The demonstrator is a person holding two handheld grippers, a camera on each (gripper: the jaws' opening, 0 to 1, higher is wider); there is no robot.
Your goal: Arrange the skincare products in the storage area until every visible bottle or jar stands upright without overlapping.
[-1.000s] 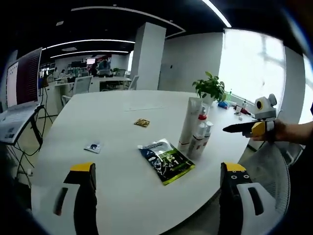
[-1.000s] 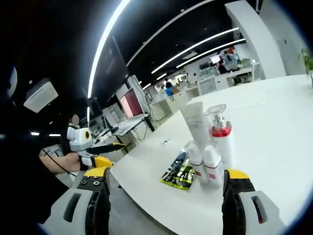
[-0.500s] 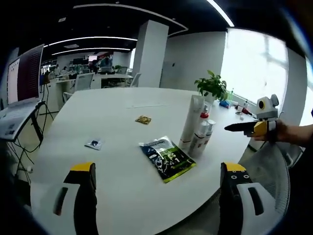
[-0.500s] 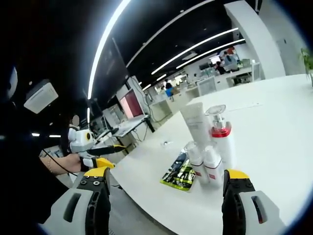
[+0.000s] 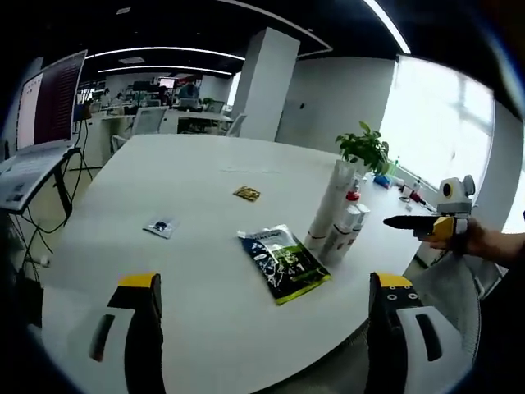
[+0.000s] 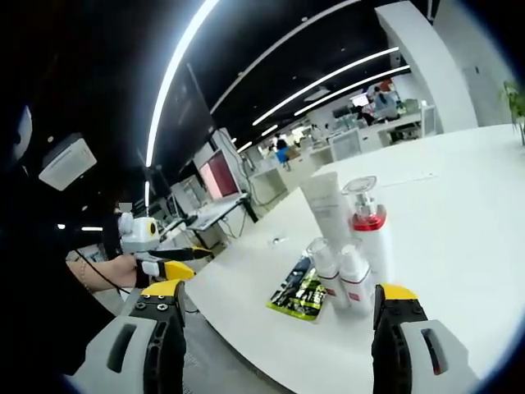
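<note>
No lettering, brand, number or sign is legible in either view. The green-and-black pouch (image 5: 284, 263) on the white table (image 5: 189, 213) carries pale printed markings, and the two small bottles (image 6: 343, 279) bear red label bands, but all are too small and blurred to read. The monitor (image 5: 47, 111) at the left edge shows lines of content that cannot be made out.

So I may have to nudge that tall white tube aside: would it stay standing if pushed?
Probably not: the tall white tube stands upright, tall and narrow, so a high push would likely tip it. The pump bottle and small bottles stand close by, so it might knock them.
</note>
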